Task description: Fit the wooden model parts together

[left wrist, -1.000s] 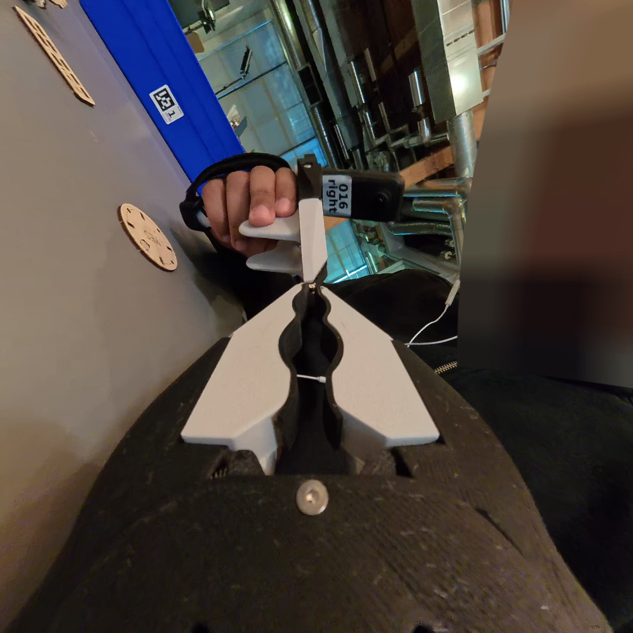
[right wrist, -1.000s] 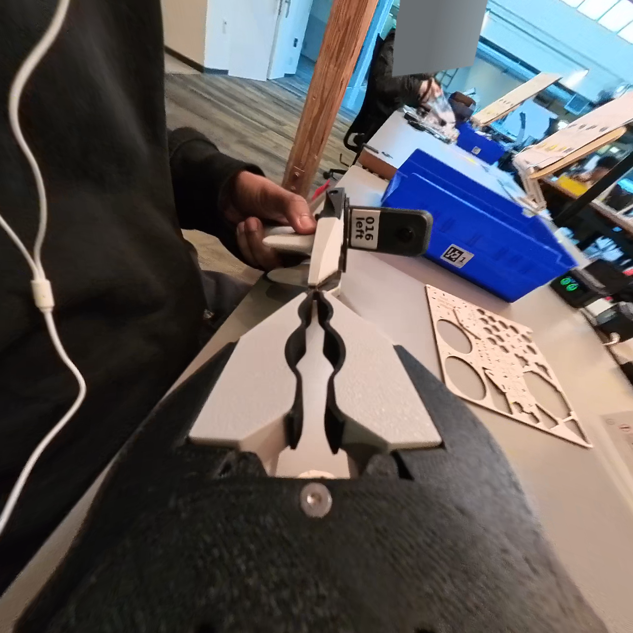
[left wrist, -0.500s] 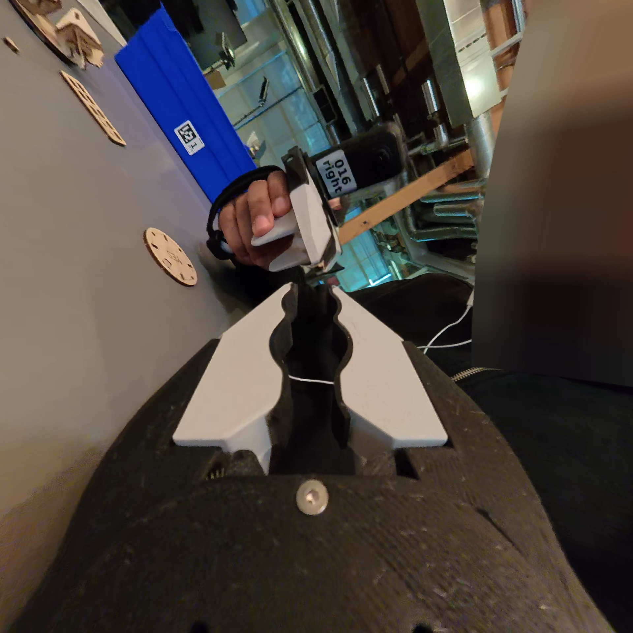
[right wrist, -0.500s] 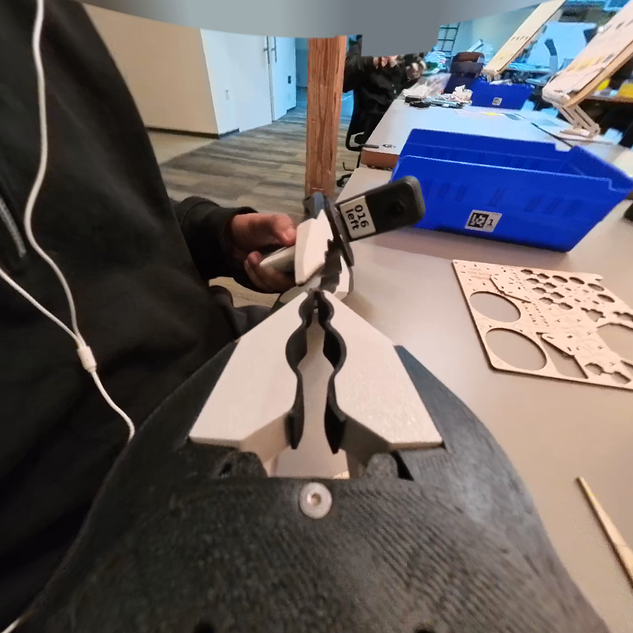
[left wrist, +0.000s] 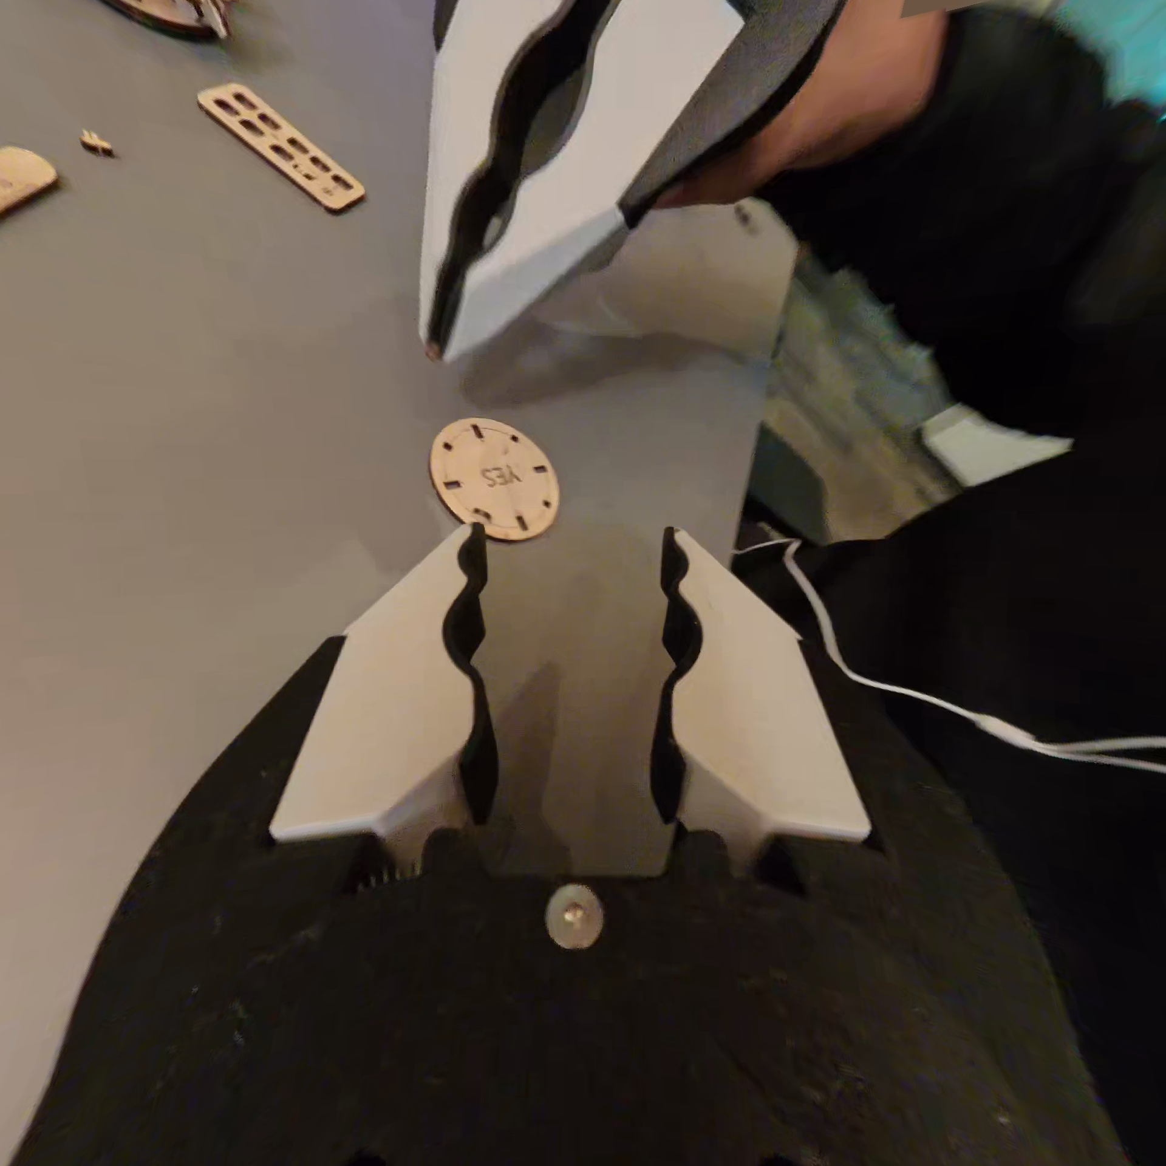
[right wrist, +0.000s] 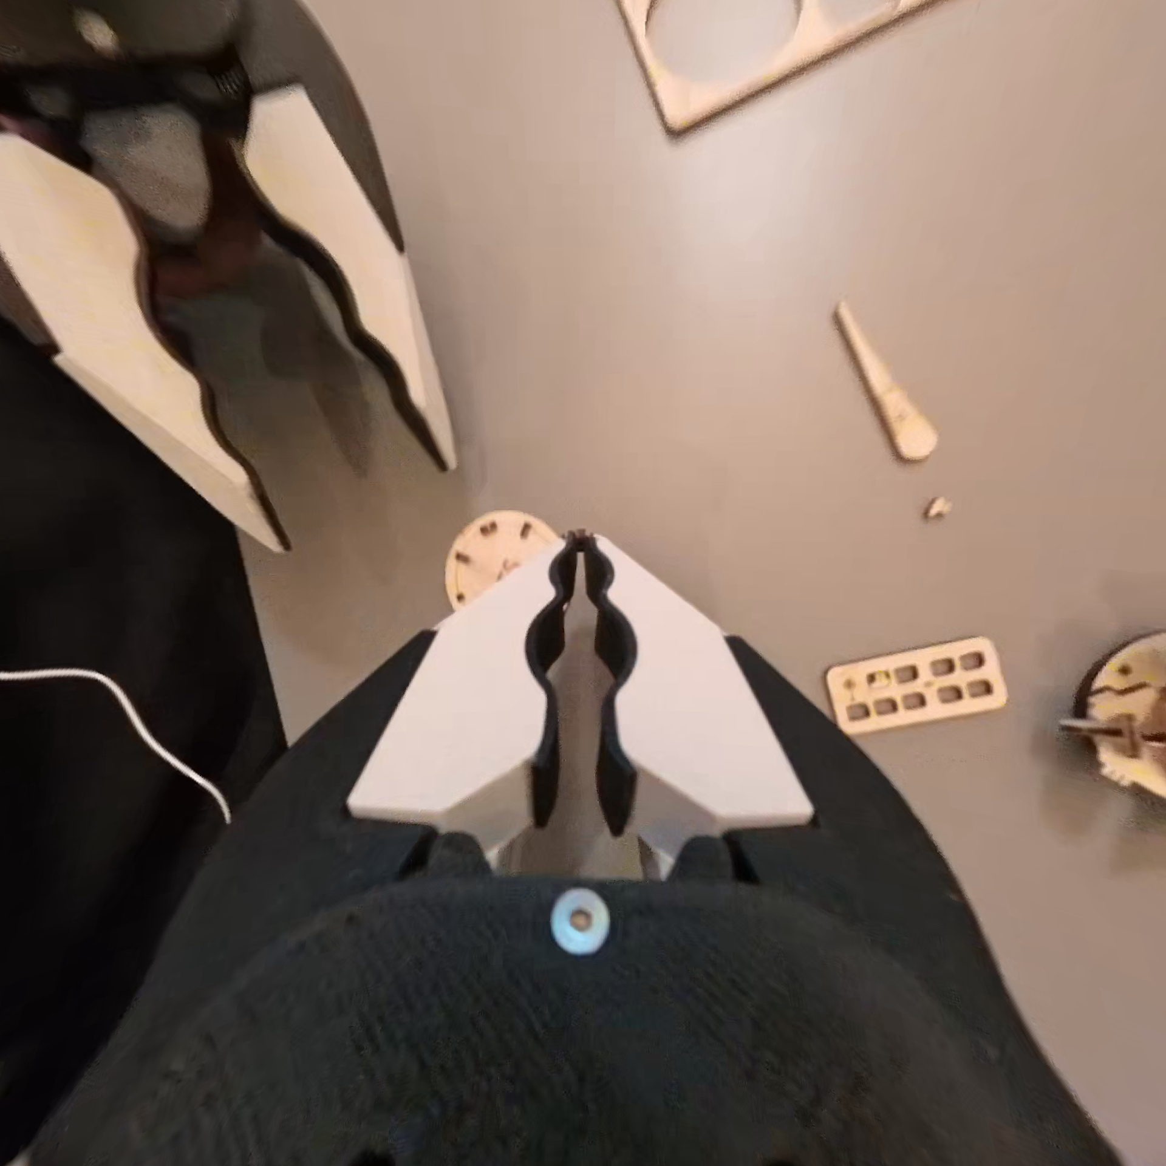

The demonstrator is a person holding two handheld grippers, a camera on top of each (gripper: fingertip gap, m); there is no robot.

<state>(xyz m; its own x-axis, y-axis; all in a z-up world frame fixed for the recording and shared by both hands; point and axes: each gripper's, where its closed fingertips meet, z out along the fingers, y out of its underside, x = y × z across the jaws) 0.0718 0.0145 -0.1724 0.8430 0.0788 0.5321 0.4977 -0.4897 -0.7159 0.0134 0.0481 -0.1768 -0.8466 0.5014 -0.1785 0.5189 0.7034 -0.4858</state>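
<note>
Gripper [left wrist: 571, 536] on the left spreading wide, grasping nothing, just beside a thin wooden disc [left wrist: 494, 479] lying flat near the desk [left wrist: 189, 441] edge. Likely light, stiff, snappable; pinching at the rim. Right gripper [right wrist: 579, 536] clenching fully, hovering over the disc, seemingly empty.

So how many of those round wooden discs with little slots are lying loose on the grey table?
1: the wooden disc lies near the table edge, just ahead of the open left gripper and under the shut right gripper. Others may be hidden.
</note>
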